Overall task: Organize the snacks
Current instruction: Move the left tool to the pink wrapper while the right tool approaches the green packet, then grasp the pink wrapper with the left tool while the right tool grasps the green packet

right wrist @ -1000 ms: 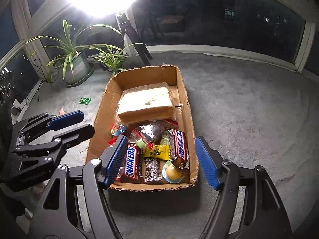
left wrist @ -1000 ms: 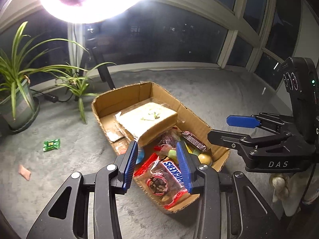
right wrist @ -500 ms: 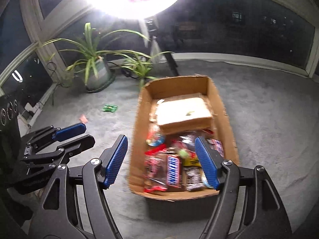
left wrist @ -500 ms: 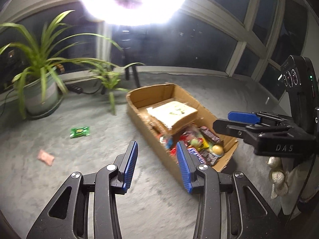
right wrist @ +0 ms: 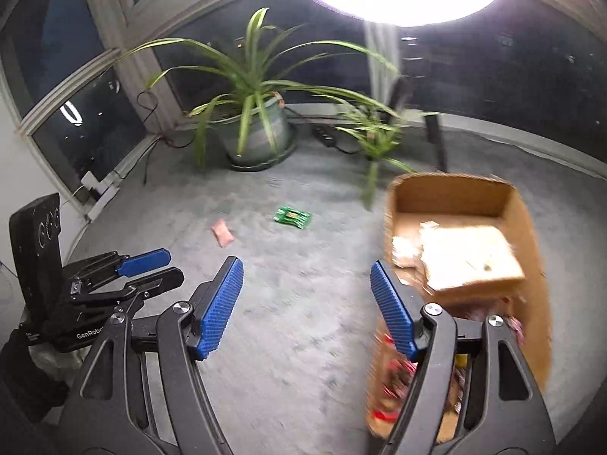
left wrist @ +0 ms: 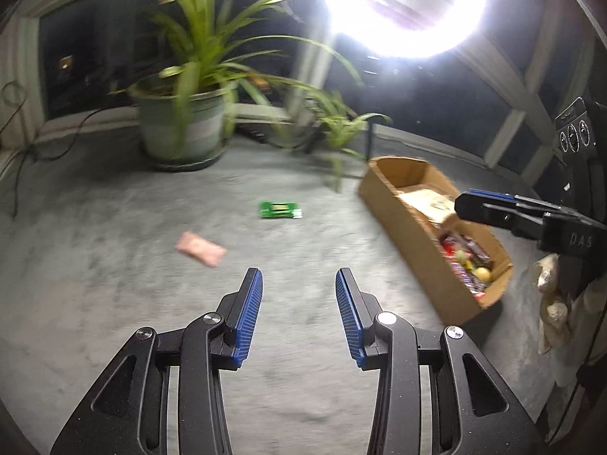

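A cardboard box (left wrist: 411,227) (right wrist: 455,189) of snacks lies on the grey carpet, with a pale wrapped block (right wrist: 470,254) at its far end and candy bars (left wrist: 464,261) near its front. Two loose packets lie on the carpet left of it: a green one (left wrist: 280,210) (right wrist: 292,217) and a pink one (left wrist: 200,248) (right wrist: 222,232). My left gripper (left wrist: 298,288) hovers open over bare carpet, short of the pink packet, nothing between its pads. My right gripper (right wrist: 306,276) is open and empty beside the box's left wall. Each gripper shows at the edge of the other's view.
A large potted plant (left wrist: 182,121) (right wrist: 258,132) and a smaller one (left wrist: 341,129) (right wrist: 375,136) stand by the dark windows. Cables and a power strip (right wrist: 330,136) run along the sill. A ring light (left wrist: 402,3) on a stand glares overhead.
Both grippers have swung left off the box and now look over the carpet with the two loose packets. The box has slid to the right of both views. Jaws unchanged.
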